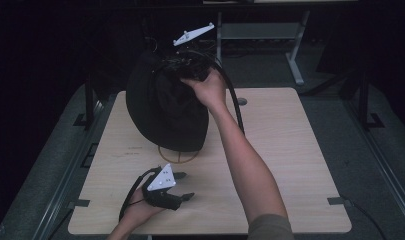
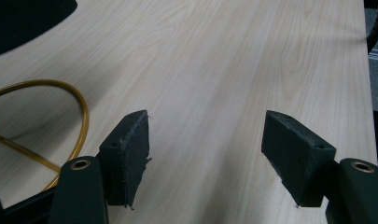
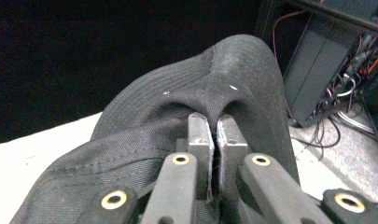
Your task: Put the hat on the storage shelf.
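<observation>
A black fabric hat (image 1: 165,105) hangs over the back half of the wooden table (image 1: 290,150), with its lower edge down by a gold wire stand (image 1: 179,156). My right gripper (image 1: 182,65) holds it from the top. In the right gripper view the jaws (image 3: 213,121) are pinched tight on a fold of the hat's cloth (image 3: 177,93). My left gripper (image 1: 186,185) lies near the table's front edge, held by a hand. Its pads (image 2: 130,144) stand wide apart over bare wood with nothing between them. The stand's gold ring (image 2: 79,107) curves at the left, and the hat's edge (image 2: 28,14) is dark above it.
A round grommet (image 1: 241,101) sits in the tabletop near the back edge. Behind the table stand metal desk legs (image 1: 295,55). Dark equipment with cables (image 3: 326,60) is on the floor beyond the hat. The right forearm (image 1: 250,165) crosses the middle of the table.
</observation>
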The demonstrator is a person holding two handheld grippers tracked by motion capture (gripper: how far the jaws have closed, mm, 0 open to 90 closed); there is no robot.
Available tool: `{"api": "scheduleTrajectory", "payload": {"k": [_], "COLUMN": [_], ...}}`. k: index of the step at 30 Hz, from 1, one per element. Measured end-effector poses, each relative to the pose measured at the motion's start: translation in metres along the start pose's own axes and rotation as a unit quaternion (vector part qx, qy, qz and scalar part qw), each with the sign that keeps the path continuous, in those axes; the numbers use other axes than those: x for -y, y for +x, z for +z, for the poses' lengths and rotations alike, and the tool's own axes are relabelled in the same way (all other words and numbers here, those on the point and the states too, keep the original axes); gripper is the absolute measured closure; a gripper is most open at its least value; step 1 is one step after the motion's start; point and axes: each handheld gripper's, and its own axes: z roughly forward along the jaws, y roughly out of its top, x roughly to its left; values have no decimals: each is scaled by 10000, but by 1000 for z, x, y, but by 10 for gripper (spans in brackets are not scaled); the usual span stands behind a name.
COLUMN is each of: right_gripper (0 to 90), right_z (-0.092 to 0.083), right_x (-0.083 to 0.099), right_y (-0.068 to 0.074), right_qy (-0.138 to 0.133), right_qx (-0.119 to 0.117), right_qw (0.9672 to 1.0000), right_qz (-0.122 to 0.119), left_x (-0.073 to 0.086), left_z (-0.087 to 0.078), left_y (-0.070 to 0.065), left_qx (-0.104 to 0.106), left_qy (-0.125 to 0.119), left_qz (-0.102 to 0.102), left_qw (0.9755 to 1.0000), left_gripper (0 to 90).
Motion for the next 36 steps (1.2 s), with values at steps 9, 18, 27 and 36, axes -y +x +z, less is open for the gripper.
{"api": "scheduleTrajectory", "payload": {"k": [9,18,27,36], "right_gripper": [631,516,471,435], "right_z": [23,7,-15,-37], "right_x": [8,22,39,50], "right_y": [-2,-3,-7,-10], "right_qy": [539,456,209,83], "right_qx": [111,-62,-132,-121], "right_qw": [9985,9987,9988,9987], "right_qz": [26,212,432,495], "left_x": [0,0,0,2], "left_z": [-1,-2,-5,-8], "left_y": [-3,-1,0,3], "left_qx": [35,-5,-35,-76], "left_qy": [-13,-23,-58,-140], "left_qz": [60,78,14,-122], "left_qw": [10000,10000,10000,9998], "left_gripper": [315,313,310,303]}}
